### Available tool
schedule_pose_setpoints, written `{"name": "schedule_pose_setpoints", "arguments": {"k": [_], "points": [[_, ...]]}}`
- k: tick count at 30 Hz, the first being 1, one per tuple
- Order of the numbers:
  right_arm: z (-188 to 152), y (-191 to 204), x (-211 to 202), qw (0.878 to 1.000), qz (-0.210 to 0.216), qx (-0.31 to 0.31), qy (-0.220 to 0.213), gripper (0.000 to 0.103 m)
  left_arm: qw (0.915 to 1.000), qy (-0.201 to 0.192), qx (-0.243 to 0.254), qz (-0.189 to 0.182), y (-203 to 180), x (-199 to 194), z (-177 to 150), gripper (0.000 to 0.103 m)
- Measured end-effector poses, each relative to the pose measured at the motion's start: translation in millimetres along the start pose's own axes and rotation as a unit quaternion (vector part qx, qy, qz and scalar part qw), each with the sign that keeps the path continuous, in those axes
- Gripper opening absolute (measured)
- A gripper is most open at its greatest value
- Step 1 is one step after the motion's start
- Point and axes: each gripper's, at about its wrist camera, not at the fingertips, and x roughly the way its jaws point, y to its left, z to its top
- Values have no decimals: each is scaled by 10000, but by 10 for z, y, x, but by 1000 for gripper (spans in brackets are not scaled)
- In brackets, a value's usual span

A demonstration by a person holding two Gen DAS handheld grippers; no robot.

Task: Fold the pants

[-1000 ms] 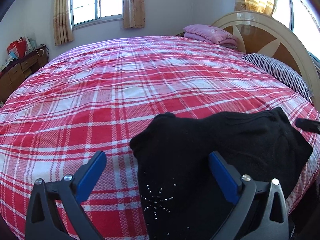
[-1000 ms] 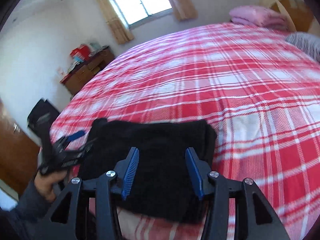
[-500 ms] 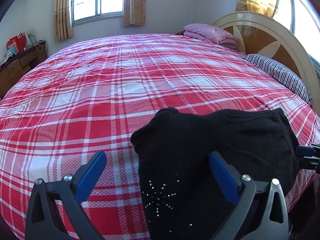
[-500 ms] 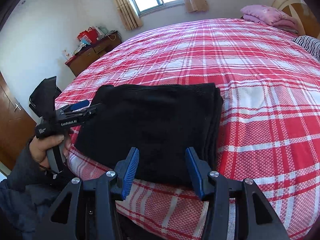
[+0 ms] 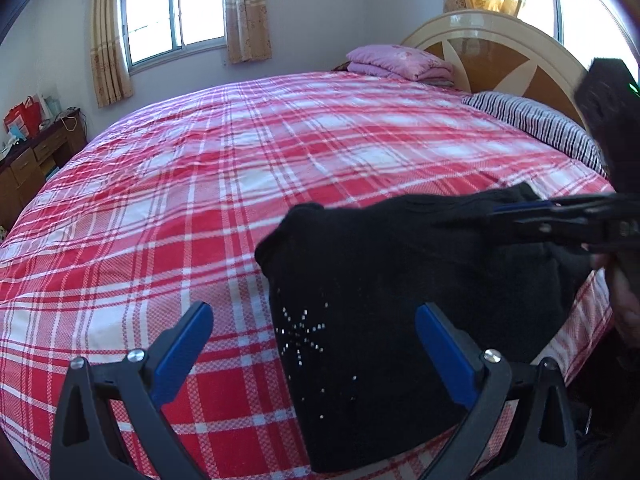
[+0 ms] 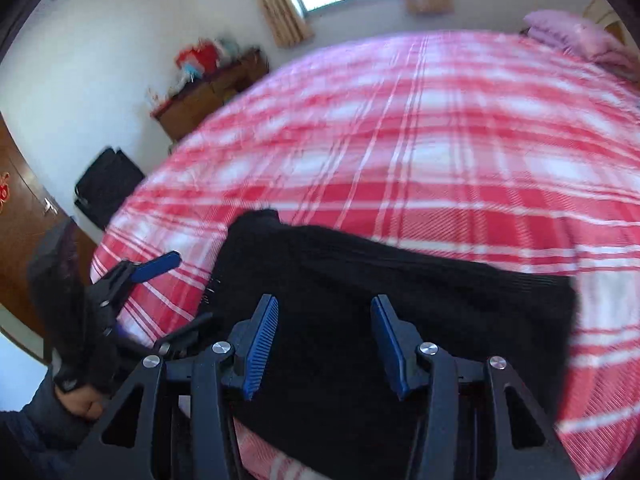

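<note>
Two views show this moment, and I begin with the left wrist one. The left gripper (image 5: 314, 344) has its jaws wide apart and it holds nothing; the blue pads stand on both sides of the near left part of the pants (image 5: 400, 300), above the cloth. The pants are black and lie folded in a compact, almost square bundle on the near edge of the bed (image 5: 240, 184), which has a red plaid cover. A small star pattern of shiny studs (image 5: 302, 332) shows on the near left part of the cloth. At the right side the right gripper (image 5: 528, 210) reaches over the far right corner of the bundle. From this side I cannot tell its opening. Far behind are a pink folded blanket (image 5: 400, 62) and a striped pillow (image 5: 536, 124) by the headboard.

In the right wrist view, which is a little blurred, the right gripper (image 6: 324, 344) is partly open with nothing between its pads; the pants (image 6: 380, 304) lie just under it. The left gripper (image 6: 152, 268) is seen at the left, also open, beside the left edge of the bundle.

I judge that the folding is almost finished: the bundle is layered with fairly straight edges. What is left is perhaps one last fold or only some smoothing.
</note>
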Motion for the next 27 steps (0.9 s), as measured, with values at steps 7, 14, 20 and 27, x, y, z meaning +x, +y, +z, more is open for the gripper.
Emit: {"name": "schedule_pose_setpoints", "arguments": {"k": [7, 14, 20, 27], "points": [[216, 91, 104, 9995, -48, 53, 300, 51, 9994, 257, -240, -61, 146, 83, -147, 103], [776, 635, 512, 9947, 263, -792, 606, 51, 9981, 469, -387, -78, 127, 105, -260, 103], [897, 671, 1217, 9817, 507, -791, 1658, 49, 9967, 502, -587, -236, 184, 162, -315, 103], [964, 453, 1341, 9912, -204, -498, 1207, 37, 9965, 487, -621, -259, 167, 166, -340, 103]]}}
